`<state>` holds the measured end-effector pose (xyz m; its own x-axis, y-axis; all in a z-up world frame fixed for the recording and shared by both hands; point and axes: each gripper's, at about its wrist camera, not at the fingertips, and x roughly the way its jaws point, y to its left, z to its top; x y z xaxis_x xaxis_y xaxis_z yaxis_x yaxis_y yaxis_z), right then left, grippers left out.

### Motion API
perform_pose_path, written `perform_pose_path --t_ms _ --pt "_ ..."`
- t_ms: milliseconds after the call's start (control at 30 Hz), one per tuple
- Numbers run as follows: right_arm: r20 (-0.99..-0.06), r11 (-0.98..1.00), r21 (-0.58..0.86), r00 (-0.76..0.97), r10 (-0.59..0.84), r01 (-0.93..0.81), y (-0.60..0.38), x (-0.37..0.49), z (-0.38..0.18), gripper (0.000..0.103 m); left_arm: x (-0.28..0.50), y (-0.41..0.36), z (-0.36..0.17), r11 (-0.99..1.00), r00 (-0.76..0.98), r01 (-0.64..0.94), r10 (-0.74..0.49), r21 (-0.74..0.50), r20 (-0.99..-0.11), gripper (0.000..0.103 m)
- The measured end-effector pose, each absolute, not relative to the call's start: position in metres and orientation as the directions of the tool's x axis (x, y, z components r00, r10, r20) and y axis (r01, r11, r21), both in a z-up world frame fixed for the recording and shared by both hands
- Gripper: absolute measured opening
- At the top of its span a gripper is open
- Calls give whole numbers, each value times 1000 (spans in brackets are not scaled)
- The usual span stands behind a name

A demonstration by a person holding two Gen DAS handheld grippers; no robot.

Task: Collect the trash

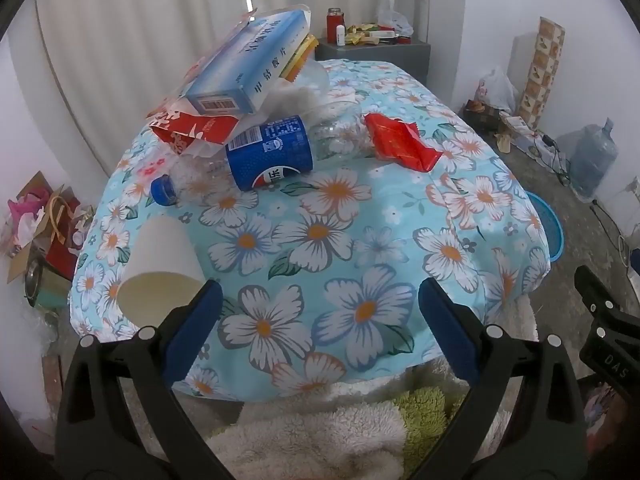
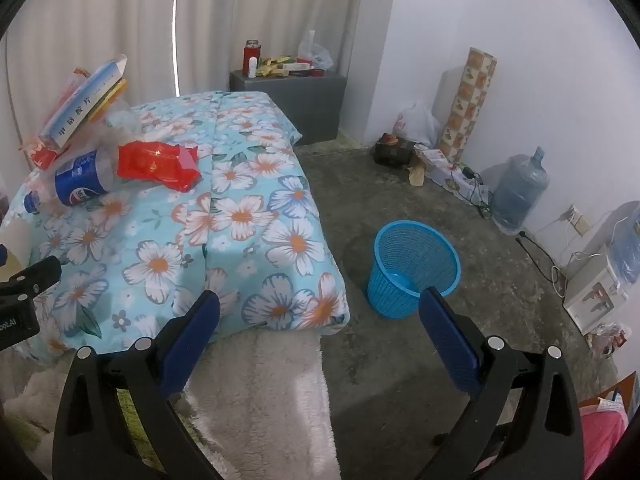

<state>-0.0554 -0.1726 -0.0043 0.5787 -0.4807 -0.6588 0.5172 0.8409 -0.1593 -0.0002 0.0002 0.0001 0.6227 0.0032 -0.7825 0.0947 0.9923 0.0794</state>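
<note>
Still pre-pickup: left tongs (image 1: 320, 308) and right tongs (image 2: 320, 316) wide open, empty; next, grab paper cup (image 1: 160, 268), drop in blue basket (image 2: 414, 268).

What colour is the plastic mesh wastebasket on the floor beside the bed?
Bright blue plastic mesh wastebasket, seen best in the right wrist view.

White curtains (image 2: 100, 20), bare concrete floor (image 2: 380, 184), grey cabinet (image 2: 292, 100) beyond
</note>
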Motion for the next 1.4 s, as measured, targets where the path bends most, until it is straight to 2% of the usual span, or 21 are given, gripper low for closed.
perform_pose_path --t_ms 1400 --pt "-661 841 -158 577 -479 517 -169 -53 -6 97 0 0 0 992 622 96 6 84 -783 94"
